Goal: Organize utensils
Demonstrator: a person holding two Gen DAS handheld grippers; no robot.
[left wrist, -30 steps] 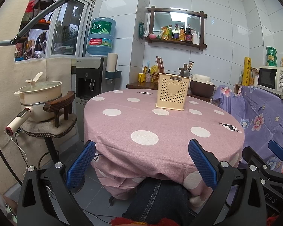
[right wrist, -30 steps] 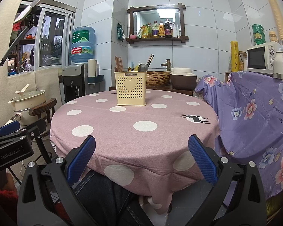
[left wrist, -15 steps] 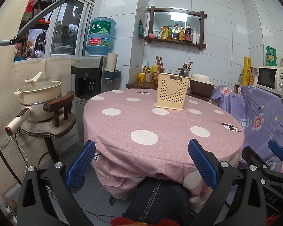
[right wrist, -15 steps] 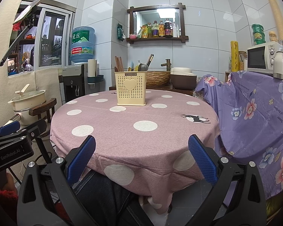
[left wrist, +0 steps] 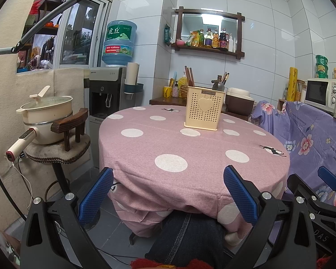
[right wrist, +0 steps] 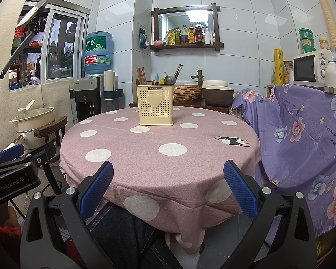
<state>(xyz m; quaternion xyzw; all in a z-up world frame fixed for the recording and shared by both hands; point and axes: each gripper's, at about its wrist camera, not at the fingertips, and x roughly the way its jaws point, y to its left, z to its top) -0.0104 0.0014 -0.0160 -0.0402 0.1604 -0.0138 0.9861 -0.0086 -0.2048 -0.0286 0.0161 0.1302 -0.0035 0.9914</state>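
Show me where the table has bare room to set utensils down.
The pink tablecloth is bare from the cream utensil holder to the near edge, and on both its sides. Only the holder stands on it, toward the far side. Both hand-held grippers, left and right, are open and empty.

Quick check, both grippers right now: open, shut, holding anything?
Left gripper: open, empty, held at the near edge of the table.
Right gripper: open, empty, also at the near edge.
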